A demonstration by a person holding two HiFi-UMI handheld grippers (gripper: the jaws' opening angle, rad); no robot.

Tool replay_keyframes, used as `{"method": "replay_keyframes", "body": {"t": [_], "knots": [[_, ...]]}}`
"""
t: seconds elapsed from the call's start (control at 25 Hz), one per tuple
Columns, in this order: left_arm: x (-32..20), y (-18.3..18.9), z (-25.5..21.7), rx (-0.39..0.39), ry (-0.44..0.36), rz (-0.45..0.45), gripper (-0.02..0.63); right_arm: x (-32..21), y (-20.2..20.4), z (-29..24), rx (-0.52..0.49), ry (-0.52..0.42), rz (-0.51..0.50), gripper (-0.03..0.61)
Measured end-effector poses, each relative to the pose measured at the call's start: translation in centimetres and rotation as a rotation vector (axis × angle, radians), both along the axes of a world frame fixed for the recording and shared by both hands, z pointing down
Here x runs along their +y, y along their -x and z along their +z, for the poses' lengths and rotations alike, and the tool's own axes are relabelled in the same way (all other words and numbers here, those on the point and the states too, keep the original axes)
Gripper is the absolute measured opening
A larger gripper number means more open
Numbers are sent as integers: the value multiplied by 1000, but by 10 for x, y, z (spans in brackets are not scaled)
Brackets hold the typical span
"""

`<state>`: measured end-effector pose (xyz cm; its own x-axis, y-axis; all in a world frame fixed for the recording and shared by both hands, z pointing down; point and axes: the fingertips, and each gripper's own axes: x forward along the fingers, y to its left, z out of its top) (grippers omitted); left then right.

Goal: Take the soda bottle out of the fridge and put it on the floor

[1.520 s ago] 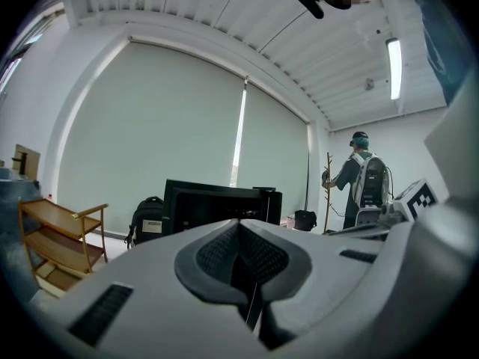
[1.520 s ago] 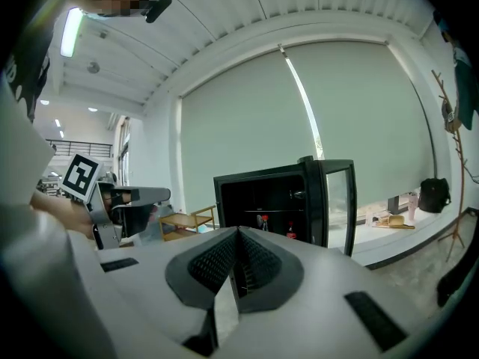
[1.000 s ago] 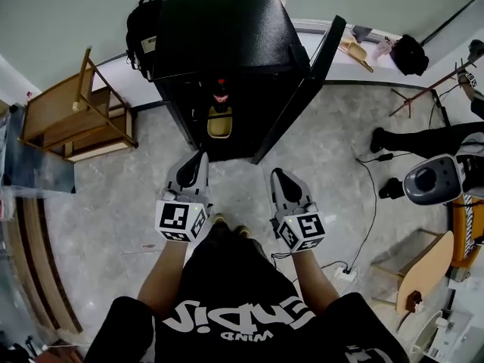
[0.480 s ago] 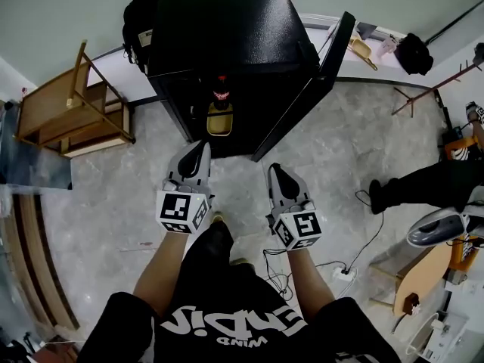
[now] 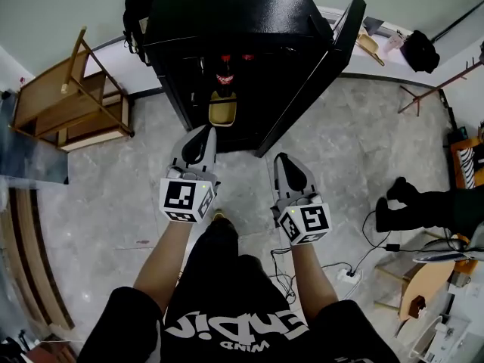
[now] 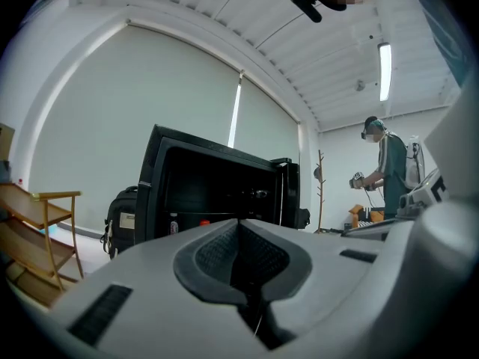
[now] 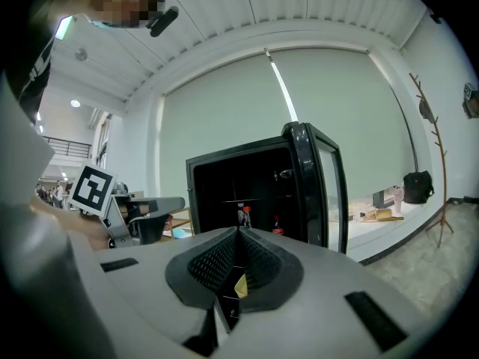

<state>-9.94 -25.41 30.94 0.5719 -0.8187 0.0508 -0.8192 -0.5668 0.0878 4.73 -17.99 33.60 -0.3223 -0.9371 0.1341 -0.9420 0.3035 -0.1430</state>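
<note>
The black fridge (image 5: 227, 21) stands ahead with its door (image 5: 327, 74) swung open to the right. Two red-capped soda bottles (image 5: 224, 65) stand on a shelf inside, above a yellow object (image 5: 220, 110). In the right gripper view the bottles (image 7: 245, 215) show deep inside the fridge. My left gripper (image 5: 206, 131) is shut and empty, pointing at the fridge opening, a short way in front of it. My right gripper (image 5: 286, 160) is shut and empty too, lower and to the right, near the door's edge. Neither touches anything.
A wooden rack (image 5: 68, 104) leans at the left, and a black backpack (image 5: 140, 17) sits beside the fridge. Cables and a power strip (image 5: 344, 273) lie on the floor at the right. Another person's legs (image 5: 423, 206) are at the far right, by a coat stand (image 5: 431, 89).
Both grippers have moved forward towards the open fridge, the left one more. The fridge looks closer. The other person's legs have shifted lower at the right.
</note>
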Motion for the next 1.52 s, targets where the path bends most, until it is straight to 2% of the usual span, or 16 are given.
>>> {"method": "replay_keyframes", "body": {"t": [0.12, 0.16, 0.2, 0.24, 0.32, 0.52, 0.72, 1.12, 1.28, 1.52], "knots": [[-3, 1, 7, 14, -13, -5, 28, 4, 1, 9, -6, 6, 6, 23], [-4, 1, 8, 26, -18, -8, 126, 5, 2, 10, -8, 9, 5, 23], [-7, 0, 9, 36, -22, -12, 274, 6, 2, 11, -10, 11, 4, 23], [-10, 0, 10, 39, -24, -19, 334, 7, 3, 10, -11, 13, 2, 23], [-17, -2, 16, 30, -13, -22, 368, 8, 2, 9, -13, 13, 3, 23], [-48, -20, 46, 2, 21, -4, 374, 1, -5, 14, -22, 20, 29, 23], [-104, -31, 85, -13, 49, -39, 374, -4, -9, 22, -28, 37, 62, 23], [-214, -51, 165, -122, 104, -113, 374, -8, -20, 44, -22, 68, 93, 23], [-242, -59, 187, -133, 145, -102, 374, -4, -24, 56, -19, 96, 103, 23], [-264, -67, 200, -179, 157, -95, 374, 5, -34, 68, -21, 129, 130, 23]]}}
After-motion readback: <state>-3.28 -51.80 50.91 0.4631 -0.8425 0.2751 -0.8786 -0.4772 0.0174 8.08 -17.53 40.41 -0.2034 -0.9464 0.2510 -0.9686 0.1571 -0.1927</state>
